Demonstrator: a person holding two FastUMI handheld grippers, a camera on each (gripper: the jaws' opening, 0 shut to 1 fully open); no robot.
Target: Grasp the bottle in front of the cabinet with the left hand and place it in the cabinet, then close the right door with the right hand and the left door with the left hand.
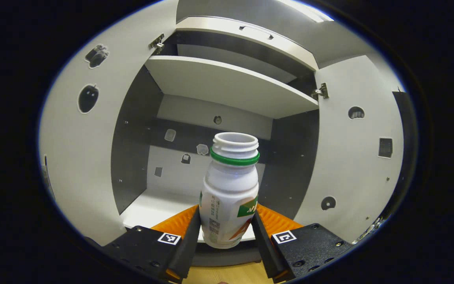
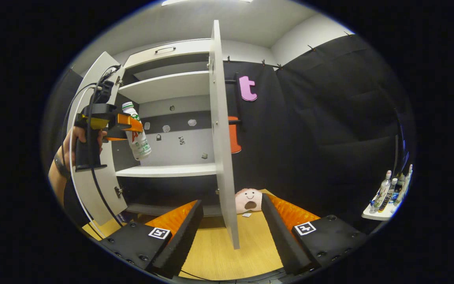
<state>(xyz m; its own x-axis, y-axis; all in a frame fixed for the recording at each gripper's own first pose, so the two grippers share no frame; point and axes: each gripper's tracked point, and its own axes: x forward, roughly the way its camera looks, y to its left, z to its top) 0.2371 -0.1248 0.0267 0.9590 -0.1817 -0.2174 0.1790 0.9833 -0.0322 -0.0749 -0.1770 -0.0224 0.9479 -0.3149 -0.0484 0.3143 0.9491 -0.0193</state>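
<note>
Left gripper (image 1: 227, 228) clamps a white bottle (image 1: 231, 193) before the open cabinet (image 1: 231, 85).
Right gripper (image 2: 233, 221) spread wide, its fingers either side of the right door (image 2: 221, 138) edge.

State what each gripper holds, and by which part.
The left gripper clamps the bottle by its lower body, both fingers pressing its sides. The right gripper holds nothing.

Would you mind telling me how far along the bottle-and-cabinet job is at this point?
Done: the left gripper is shut on the bottle and holds it in the air in front of the open cabinet. In hand: carrying it towards the lower shelf. Left: setting it down, then closing the right door with the open right gripper and the left door.
</note>
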